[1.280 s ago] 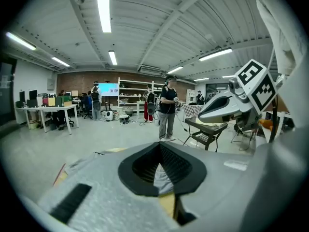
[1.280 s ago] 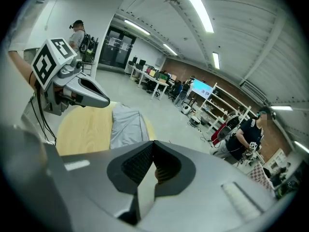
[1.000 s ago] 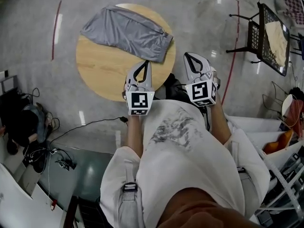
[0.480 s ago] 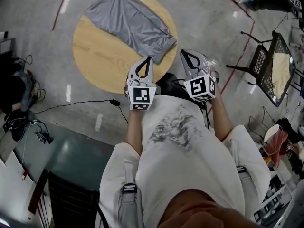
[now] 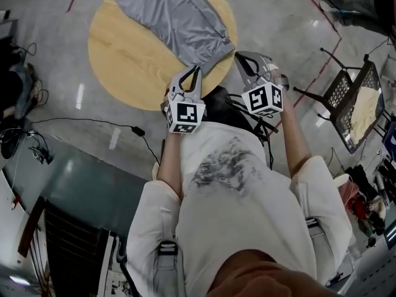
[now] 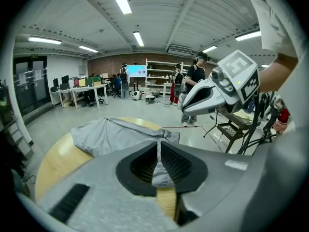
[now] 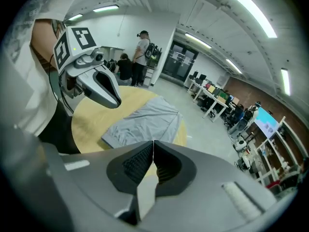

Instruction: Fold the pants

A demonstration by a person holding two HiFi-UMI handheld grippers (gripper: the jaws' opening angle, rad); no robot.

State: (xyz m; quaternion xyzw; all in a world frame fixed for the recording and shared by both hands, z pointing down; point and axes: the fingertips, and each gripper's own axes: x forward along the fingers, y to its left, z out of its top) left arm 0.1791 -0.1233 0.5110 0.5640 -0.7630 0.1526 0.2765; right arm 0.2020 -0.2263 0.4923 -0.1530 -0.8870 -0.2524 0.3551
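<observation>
Ahead of the torso, both forearms slant downward. Left claw [image 5: 196, 70] has just been opening, barely parted, empty. Right claw [image 5: 239, 56] closed, empty. Grey pants [image 5: 176, 17] lie on the round bench [image 5: 124, 57], just beyond the left claw.

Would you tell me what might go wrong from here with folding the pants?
The pants lie by the round table's rim; a tug may slide them off. The left gripper's fingers have just been opening, barely apart with nothing between them, and the right gripper's are shut: both may push cloth rather than pinch it.
</observation>
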